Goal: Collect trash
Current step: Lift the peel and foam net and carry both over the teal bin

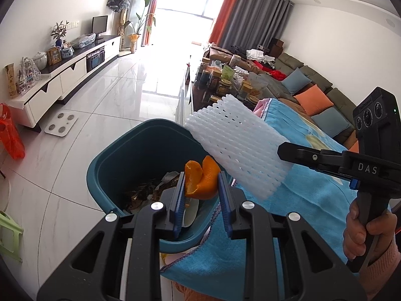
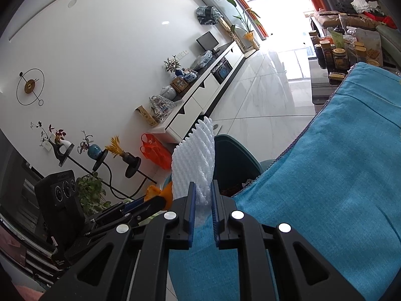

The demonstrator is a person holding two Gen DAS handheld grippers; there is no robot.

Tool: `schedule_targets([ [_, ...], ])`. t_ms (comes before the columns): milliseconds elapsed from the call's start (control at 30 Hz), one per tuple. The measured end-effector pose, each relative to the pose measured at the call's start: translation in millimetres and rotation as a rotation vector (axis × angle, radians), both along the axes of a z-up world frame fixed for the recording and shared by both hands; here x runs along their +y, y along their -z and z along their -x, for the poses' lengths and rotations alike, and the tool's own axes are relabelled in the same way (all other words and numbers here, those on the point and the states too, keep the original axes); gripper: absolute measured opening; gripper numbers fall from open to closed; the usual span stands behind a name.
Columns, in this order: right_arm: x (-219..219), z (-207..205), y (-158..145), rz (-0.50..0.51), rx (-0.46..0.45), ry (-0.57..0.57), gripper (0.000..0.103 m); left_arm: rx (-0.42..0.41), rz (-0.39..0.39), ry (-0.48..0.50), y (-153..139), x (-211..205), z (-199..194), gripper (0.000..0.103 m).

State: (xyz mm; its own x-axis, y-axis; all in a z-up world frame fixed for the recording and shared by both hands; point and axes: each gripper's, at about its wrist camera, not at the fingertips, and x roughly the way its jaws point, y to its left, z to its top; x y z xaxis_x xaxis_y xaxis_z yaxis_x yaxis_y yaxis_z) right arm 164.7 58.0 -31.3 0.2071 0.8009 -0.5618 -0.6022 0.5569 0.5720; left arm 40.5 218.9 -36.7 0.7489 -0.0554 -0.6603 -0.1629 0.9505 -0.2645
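Note:
My left gripper [image 1: 201, 184] is shut on a curled orange peel [image 1: 200, 180], held over the open teal trash bin [image 1: 120, 148], which holds paper scraps and other waste. A white foam fruit net [image 1: 235, 145] hangs at the bin's right rim, pinched by my right gripper [image 1: 284, 156], which comes in from the right with a hand on its handle. In the right wrist view the right gripper [image 2: 202, 193] is shut on the foam net [image 2: 194, 160], with the bin [image 2: 235, 160] just beyond it. The left gripper [image 2: 153, 202] with the orange peel [image 2: 166, 193] shows at the lower left.
A blue towel [image 1: 300, 195] covers the table edge beside the bin. Jars and packets [image 1: 225, 80] crowd the far table. A sofa with cushions [image 1: 313, 95] runs along the right. A white TV cabinet [image 1: 62, 75], a floor scale [image 1: 61, 124] and an orange bag [image 1: 11, 135] stand at the left.

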Motion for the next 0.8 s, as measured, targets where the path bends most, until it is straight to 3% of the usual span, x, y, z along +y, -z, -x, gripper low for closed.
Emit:
schedule_targets([
  [800,44.6,-10.8,15.4,0.075,0.029,0.009,0.012,0.059,0.014,-0.043,21.0,18.4,-20.6,0.026],
])
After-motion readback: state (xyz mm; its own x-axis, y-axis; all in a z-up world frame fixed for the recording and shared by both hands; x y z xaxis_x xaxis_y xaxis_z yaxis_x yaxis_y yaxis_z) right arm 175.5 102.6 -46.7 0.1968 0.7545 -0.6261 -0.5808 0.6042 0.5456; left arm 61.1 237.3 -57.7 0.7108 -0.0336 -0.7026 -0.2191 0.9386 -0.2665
